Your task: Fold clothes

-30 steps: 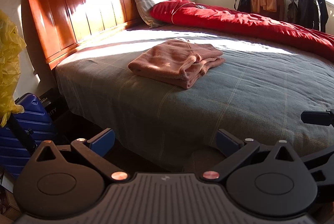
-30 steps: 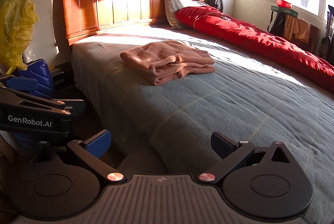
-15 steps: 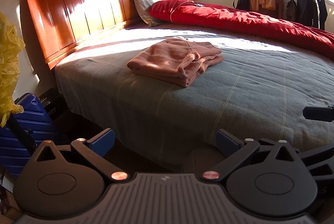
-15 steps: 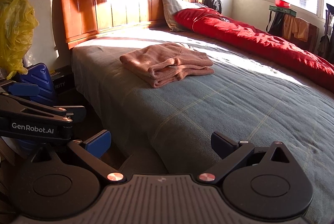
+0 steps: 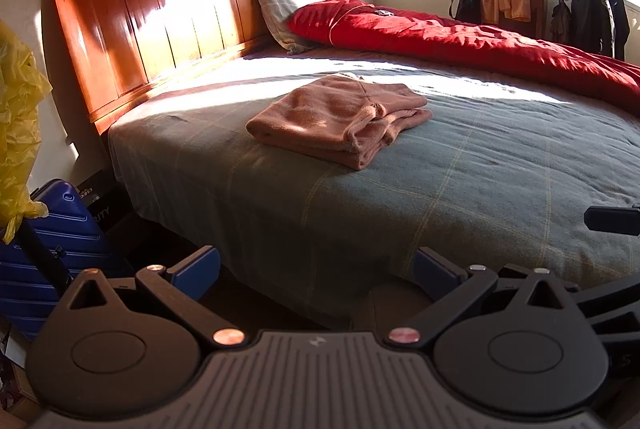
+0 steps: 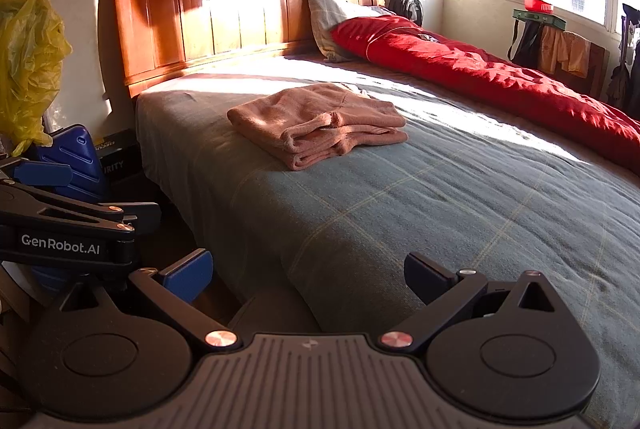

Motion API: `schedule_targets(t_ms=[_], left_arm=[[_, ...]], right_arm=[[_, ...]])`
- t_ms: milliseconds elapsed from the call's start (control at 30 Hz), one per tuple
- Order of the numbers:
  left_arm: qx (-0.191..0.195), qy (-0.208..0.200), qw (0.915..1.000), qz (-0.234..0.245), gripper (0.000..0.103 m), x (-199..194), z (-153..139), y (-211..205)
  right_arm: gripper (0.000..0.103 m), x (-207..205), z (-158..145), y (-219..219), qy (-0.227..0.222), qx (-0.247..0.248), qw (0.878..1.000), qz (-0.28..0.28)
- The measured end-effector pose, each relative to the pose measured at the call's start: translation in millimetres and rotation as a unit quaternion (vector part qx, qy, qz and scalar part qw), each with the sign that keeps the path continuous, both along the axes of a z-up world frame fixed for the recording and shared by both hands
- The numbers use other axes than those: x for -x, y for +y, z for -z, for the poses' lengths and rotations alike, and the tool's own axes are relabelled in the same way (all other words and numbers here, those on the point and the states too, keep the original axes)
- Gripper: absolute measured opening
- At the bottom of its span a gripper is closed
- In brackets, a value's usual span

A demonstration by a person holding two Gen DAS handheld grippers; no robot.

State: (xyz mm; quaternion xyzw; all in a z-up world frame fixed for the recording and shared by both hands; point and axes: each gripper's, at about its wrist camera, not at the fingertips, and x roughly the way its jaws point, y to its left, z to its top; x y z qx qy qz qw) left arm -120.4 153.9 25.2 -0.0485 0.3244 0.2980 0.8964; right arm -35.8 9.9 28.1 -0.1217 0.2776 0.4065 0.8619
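A pink garment (image 5: pixel 340 117) (image 6: pixel 316 127) lies folded in a neat stack on the grey-green bed sheet (image 5: pixel 460 181) (image 6: pixel 440 189), toward the headboard side. My left gripper (image 5: pixel 316 271) hangs open off the bed's near edge, well short of the garment, holding nothing. My right gripper (image 6: pixel 308 271) is open too, low over the bed's near corner, its jaws wide apart and empty. The left gripper's body (image 6: pixel 60 225) shows at the left of the right wrist view.
A red quilt (image 5: pixel 460 37) (image 6: pixel 480 77) runs along the bed's far side, with a pillow (image 5: pixel 280 5) at the wooden headboard (image 5: pixel 168 17). A blue suitcase (image 5: pixel 44 241) and a yellow plastic bag (image 5: pixel 16 117) stand left of the bed. Clothes hang by the window (image 5: pixel 588 9).
Both cameras have drifted slightly; the folded garment sits a little higher and farther in the right wrist view. Both grippers stay open and empty.
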Motion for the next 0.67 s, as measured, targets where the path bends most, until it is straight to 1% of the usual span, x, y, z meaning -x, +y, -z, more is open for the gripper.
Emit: schedule_targets(t_ms=[667], left_arm=[[-0.008,-0.002,1.0,0.0,0.103,-0.1,-0.2,-1.2]], right_arm=[[0.103,0.4,0.5,-0.7,-0.002,0.001,1.0,0.002]])
